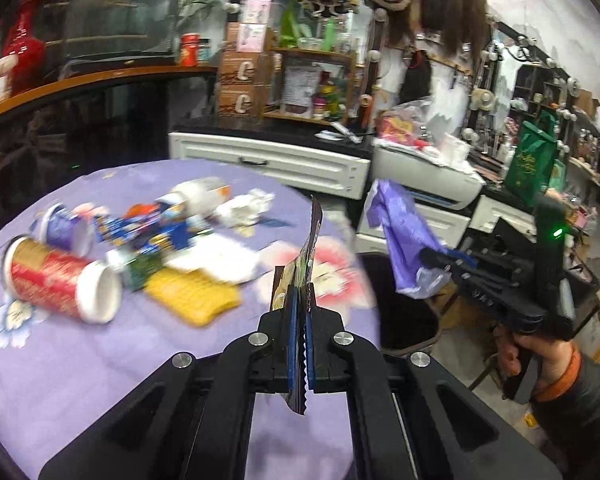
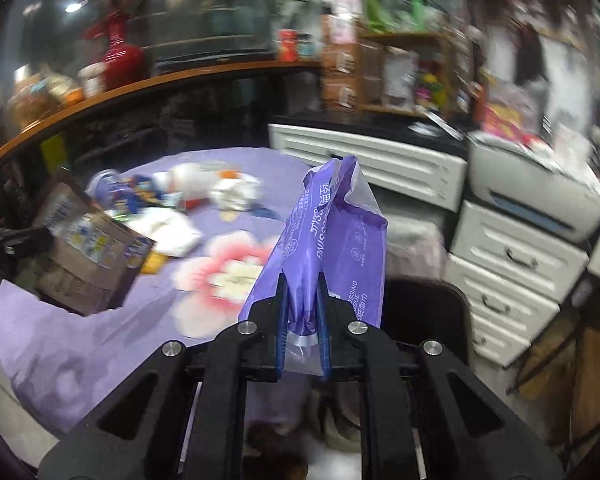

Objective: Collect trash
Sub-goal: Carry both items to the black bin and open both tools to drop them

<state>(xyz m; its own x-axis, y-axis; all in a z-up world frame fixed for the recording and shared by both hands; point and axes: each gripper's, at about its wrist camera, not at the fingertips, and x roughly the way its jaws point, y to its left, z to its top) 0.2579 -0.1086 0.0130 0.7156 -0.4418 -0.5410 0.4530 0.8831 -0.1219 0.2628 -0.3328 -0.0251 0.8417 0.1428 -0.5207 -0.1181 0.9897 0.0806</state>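
Purple and thin, the crumpled plastic tissue wrapper (image 2: 332,236) stands pinched between the pads of the right gripper (image 2: 303,320), clamped low on the film so that most of it stands above the jaws. It is held clear of the table, apparently so it can go straight into the dark open bin (image 1: 404,308) that stands just beside the table's edge, below and in front of that gripper.

The left gripper (image 1: 299,344) is likewise closed tight, on a flat brownish printed snack packet (image 1: 306,264) held edge-on, its serrated seam poking out behind the pads. A grip near the bottom seam keeps the thin foil from folding over. This packet is over the table's near edge, not yet over the bin.

Still on the round table with the purple flowered cloth (image 1: 60,380) lies the rest of the trash: a red and white paper cup (image 1: 60,284) on its side, a purple and white tub (image 1: 66,228), blue wrappers (image 1: 160,228), a yellow ridged piece (image 1: 192,292) and crumpled white tissue (image 1: 244,206). They lie clustered near the middle, some touching, so both loads probably need dropping before the next pick.
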